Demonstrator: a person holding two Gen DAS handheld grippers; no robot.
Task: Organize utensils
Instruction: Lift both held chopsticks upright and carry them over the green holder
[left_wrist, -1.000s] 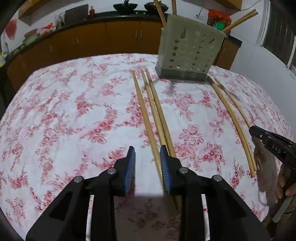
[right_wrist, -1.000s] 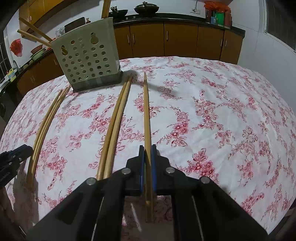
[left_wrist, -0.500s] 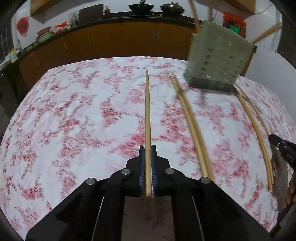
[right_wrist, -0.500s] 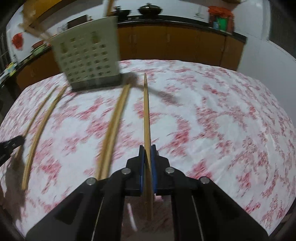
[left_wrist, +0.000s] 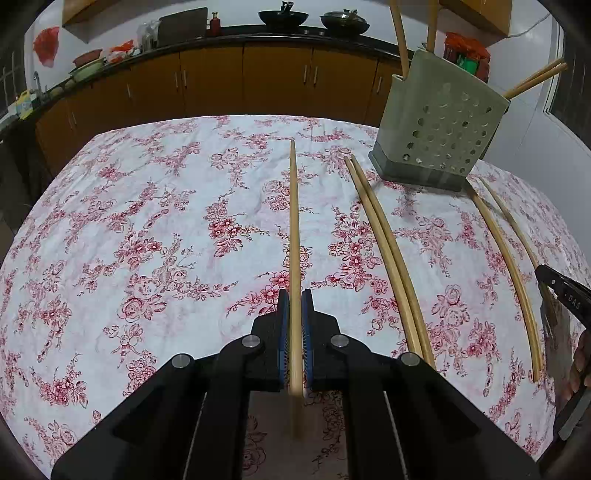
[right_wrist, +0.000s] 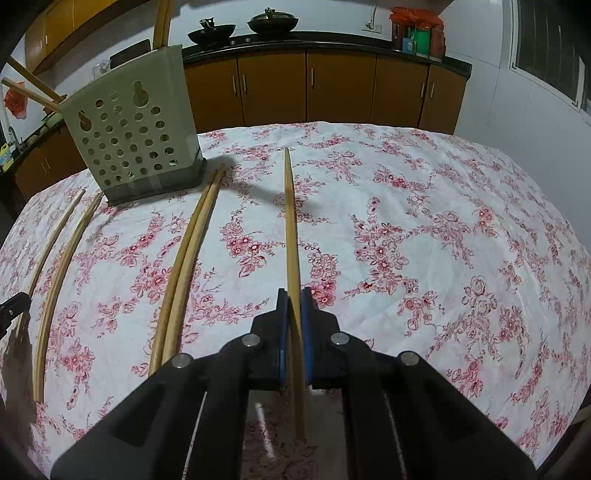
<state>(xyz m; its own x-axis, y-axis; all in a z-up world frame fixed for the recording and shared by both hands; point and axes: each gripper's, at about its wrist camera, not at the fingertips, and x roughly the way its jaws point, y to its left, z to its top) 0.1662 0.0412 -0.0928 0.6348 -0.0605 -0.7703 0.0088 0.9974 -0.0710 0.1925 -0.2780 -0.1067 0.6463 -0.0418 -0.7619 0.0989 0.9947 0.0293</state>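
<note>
left claw (left_wrist: 293, 321) was wide a second ago, now clamped on a chopstick (left_wrist: 293, 236); right claw (right_wrist: 294, 317) grips one too. both lifted; holder (left_wrist: 439, 122) ahead-right of left claw, next stop.

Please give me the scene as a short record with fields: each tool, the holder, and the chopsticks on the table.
left tool: shut on chopstick
right tool: shut on chopstick
holder: perforated, upright on the floral tablecloth, with sticks standing inside
close pair: two chopsticks side by side on the cloth, in front of the holder
wide pair: two chopsticks lying slightly apart, on the holder's other side
</note>
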